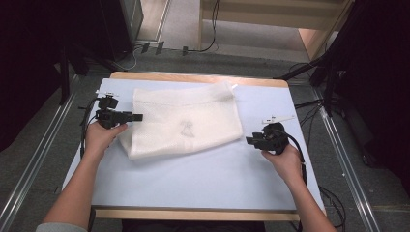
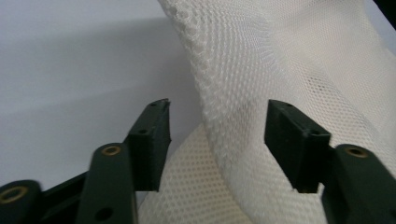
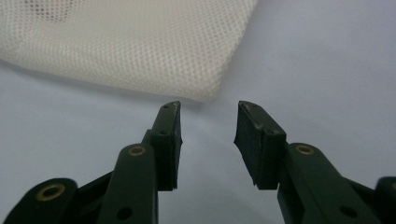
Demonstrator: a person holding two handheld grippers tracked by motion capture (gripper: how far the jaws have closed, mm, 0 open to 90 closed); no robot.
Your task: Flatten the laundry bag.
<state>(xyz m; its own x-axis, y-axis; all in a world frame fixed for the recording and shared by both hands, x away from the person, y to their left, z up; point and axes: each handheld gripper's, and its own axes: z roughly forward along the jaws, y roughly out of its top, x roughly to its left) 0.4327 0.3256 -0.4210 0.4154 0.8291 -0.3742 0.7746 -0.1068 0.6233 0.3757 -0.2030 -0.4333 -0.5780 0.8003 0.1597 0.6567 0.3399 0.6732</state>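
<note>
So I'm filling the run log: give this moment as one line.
item: white mesh bag folded on table | left gripper: open, astride raised bag fold | right gripper: open, clear of bag corner

A cream-white mesh cloth (image 1: 186, 123) with fine honeycomb weave lies on a pale blue table (image 1: 203, 179).

No legible txt, labels or nos. on anything here.

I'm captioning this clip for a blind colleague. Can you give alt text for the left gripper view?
A raised fold of white mesh cloth stands between the left gripper's two open black jaws, which do not press it. Pale blue table lies behind.
</note>
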